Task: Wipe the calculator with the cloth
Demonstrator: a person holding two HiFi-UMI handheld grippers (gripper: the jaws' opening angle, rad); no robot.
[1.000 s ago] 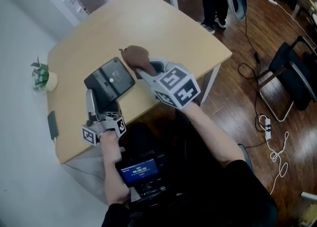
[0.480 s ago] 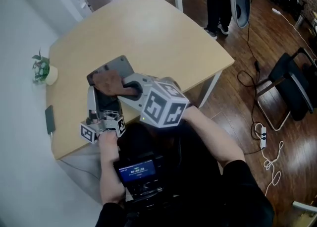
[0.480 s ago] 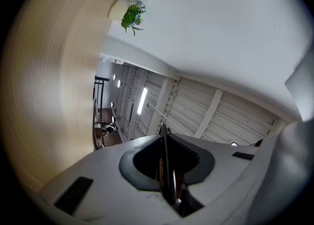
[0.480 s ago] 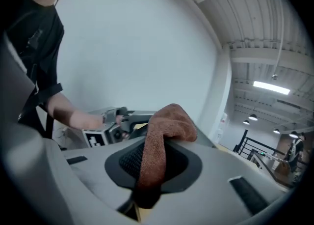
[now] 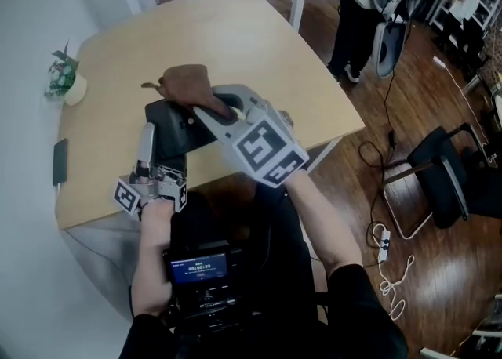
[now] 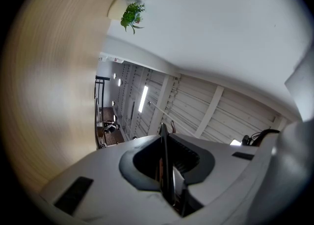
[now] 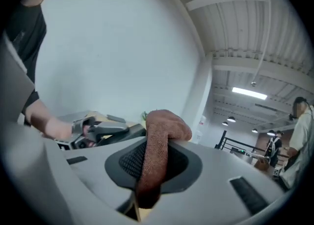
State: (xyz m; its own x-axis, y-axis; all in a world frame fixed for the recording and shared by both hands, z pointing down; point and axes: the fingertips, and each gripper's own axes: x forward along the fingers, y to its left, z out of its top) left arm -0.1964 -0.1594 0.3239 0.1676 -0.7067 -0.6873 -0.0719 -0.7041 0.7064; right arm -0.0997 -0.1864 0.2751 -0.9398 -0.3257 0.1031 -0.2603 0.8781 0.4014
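At the far left of the pale wood table (image 5: 235, 28) stands a small green plant (image 5: 61, 75) in a white pot. Nearer, a flat dark phone (image 5: 60, 161) lies by the left edge of the table.

A bit to the right, at the near side of the table, is the left gripper (image 5: 147, 136). Its two jaws are closed tight on the thin near-left edge of the calculator (image 5: 179, 126). The calculator is dark. It looks tipped up and not lying flat.

At the far edge of the calculator is the brown cloth (image 5: 188, 83). It is bunched up and seems to touch the calculator there. The right gripper (image 5: 216, 110) comes in from the right. Its jaws are squeezed on the cloth, and a soft fold of cloth sticks out past their tips. Its big marker cube is on the near right, just above the table edge.

Far off on the right a person (image 5: 357, 24) in dark trousers stands on the wood floor by another table. Farther right a black chair (image 5: 443, 181) stands. A white power strip (image 5: 383, 244) with a white cord lies on the floor, nearer than the chair.
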